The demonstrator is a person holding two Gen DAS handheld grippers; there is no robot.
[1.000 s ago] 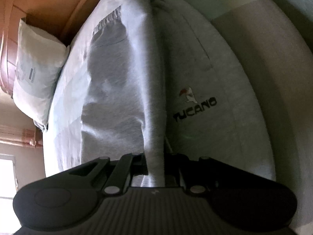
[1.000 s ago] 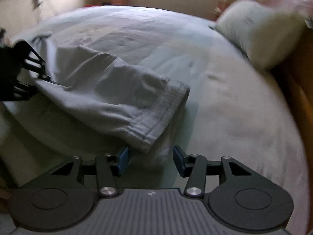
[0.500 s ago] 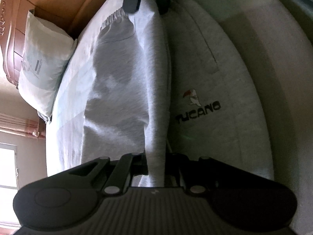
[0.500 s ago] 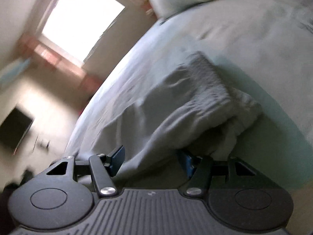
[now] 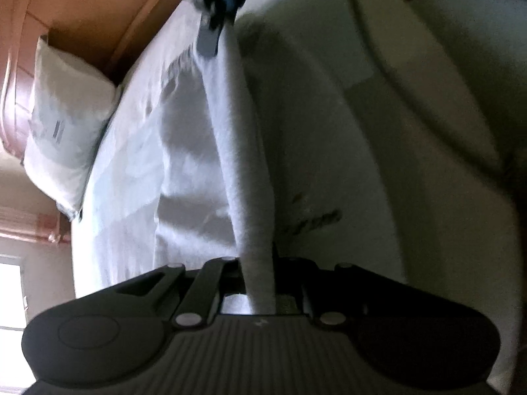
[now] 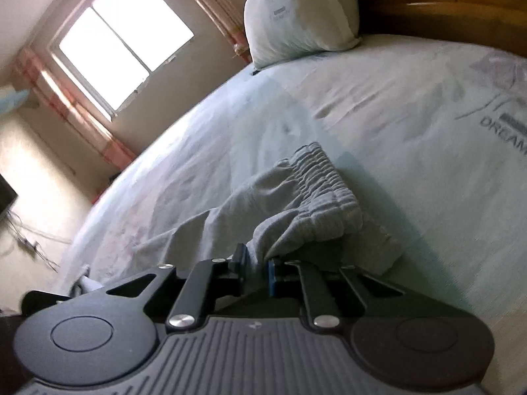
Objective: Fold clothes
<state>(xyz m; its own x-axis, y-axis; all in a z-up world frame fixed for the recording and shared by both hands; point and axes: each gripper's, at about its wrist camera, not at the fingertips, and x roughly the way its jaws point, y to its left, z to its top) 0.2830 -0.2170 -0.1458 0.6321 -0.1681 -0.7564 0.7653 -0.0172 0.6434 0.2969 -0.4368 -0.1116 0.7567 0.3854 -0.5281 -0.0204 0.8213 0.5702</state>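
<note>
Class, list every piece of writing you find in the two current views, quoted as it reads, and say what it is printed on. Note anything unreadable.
"DREAM", cut off by the picture's edge: on the pale printed bed sheet.
Dark logo lettering on the light grey fabric garment: too blurred to read.
Small grey label on the white pillow: too small to read.

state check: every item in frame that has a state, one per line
left gripper: shut on a fold of the grey sweatpants
right gripper: jaws just closed, shut on the sweatpants near the waistband
grey sweatpants: partly lifted off the bed, ridge of fabric stretched between both grippers
waistband: bunched, resting on bed
pillow: propped upright against headboard
bed: sheet lightly wrinkled
</note>
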